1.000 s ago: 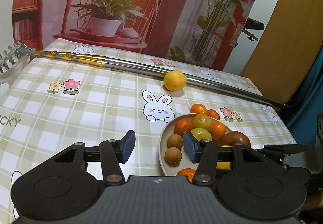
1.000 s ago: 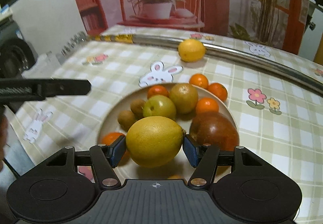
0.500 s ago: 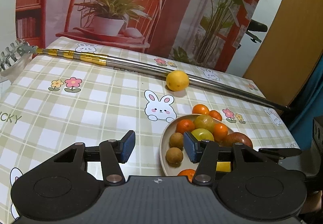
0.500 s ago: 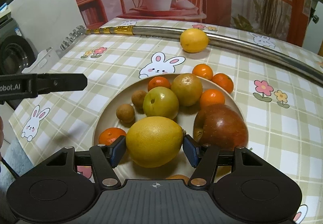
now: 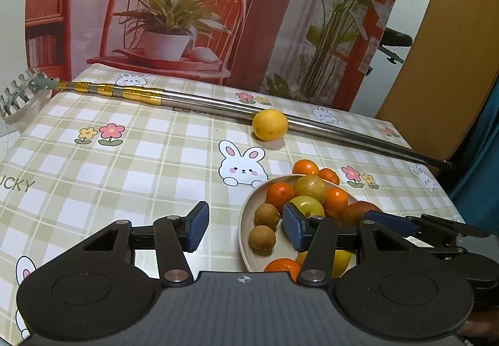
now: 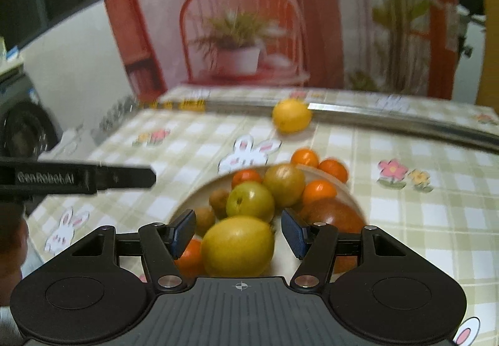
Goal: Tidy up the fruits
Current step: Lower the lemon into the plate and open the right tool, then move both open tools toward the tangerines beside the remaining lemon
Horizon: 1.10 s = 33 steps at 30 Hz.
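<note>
Yellow lemon [image 6: 238, 247] now sits loose in the plate [image 6: 193, 202]: the right gripper [image 6: 238, 232], clamped on it a moment ago, has backed away, fingers part-open and empty. Left gripper [image 5: 246, 226] waits part-open, empty. Another lemon [image 5: 269, 124] remains on the bench [image 5: 124, 165].

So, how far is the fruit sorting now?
Most fruit already lies on the plate. The right claw stands around a large lemon over it, pads apparently not touching. One yellow fruit is left on the tablecloth by the metal pole. The left claw is empty.
</note>
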Available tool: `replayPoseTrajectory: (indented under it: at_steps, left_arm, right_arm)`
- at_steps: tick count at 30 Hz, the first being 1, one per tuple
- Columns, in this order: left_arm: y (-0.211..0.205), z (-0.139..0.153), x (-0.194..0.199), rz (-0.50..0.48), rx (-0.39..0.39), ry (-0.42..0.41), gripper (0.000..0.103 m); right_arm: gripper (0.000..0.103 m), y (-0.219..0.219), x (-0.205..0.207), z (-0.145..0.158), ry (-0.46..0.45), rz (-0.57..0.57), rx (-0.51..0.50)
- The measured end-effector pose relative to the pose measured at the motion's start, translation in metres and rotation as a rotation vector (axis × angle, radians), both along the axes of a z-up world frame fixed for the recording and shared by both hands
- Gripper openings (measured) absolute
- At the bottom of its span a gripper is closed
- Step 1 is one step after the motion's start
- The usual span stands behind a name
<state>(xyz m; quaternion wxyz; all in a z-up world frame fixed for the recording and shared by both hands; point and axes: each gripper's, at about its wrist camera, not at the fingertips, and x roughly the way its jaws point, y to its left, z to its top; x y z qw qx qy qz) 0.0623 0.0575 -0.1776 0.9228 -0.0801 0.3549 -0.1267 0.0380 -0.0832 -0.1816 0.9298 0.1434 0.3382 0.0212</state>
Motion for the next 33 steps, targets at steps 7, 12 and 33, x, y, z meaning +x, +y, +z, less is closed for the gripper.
replayPoseTrajectory:
  at_steps: [7, 12, 33]
  left_arm:
    - [-0.005, -0.002, -0.004, -0.002, 0.015, 0.009, 0.055]
    - [-0.011, -0.005, -0.005, -0.012, 0.036, 0.015, 0.055]
    - [-0.015, -0.003, -0.001, 0.022, 0.049, 0.023, 0.055]
  right_arm:
    - [0.058, -0.007, -0.015, -0.001, -0.066, -0.076, 0.022]
    - [0.062, -0.013, -0.022, -0.003, -0.084, -0.12, 0.04]
    - [0.088, -0.041, -0.027, -0.004, -0.091, -0.142, 0.164]
